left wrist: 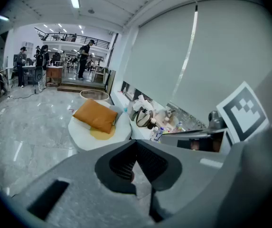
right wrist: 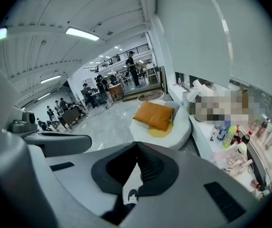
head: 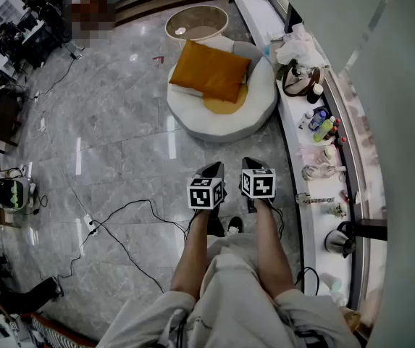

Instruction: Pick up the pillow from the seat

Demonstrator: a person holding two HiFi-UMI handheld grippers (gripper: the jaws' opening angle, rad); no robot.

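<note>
We hold the left gripper and the right gripper side by side, tilted down over the grey marble floor. In the gripper views, each pair of jaws meets at the tips with nothing between them, so both are closed and empty. The orange pillow lies well ahead of us on the round white seat, partly covering its yellow centre. The seat stands just beside a long white ledge cluttered with bottles. A small round table stands beyond it, and a black cable trails across the floor.
</note>
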